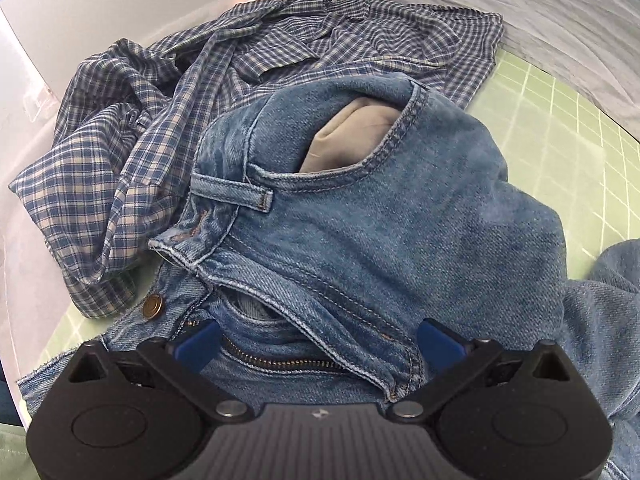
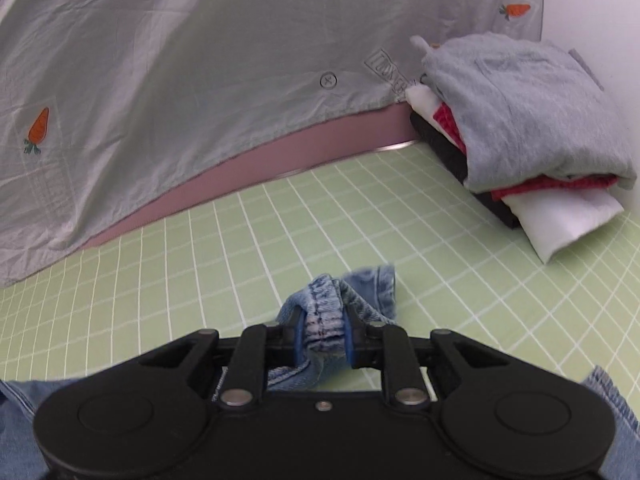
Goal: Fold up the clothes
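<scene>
Counter (image 2: 240,232) – green gridded mat, backed by a grey sheet (image 2: 180,60) printed with carrots.

Jeans (image 1: 360,240) – lie bunched on the mat directly under the left gripper, waistband end up: fly unzipped, brass button (image 1: 153,305) to the left, a pocket gaping with its beige lining showing. Not flat, not squared.

Plaid shirt (image 1: 160,120) – crumpled heap behind the jeans and touching them, unfolded.

Folded stack (image 2: 520,132) – grey garment on top, red, white and black below, at the far right corner of the mat, well apart from the jeans.

Left gripper (image 1: 320,340) – spread wide over the open fly, holding nothing; the blue fingers straddle the zipper area.

Right gripper (image 2: 322,338) – closed on a bunched denim hem with its stitched edge, most likely a leg end of the jeans, held just above the mat.

Handling judgement: denim is heavy and fairly stiff for cloth, not slippery, not fragile. It will hold a crease but drags under its own weight, so a lifted end pulls the rest along. Best holds are the doubled, stitched parts – waistband, belt loop (image 1: 232,196), hem – which fill the fingers and will not slide out. Avoid the thin pocket lining.
</scene>
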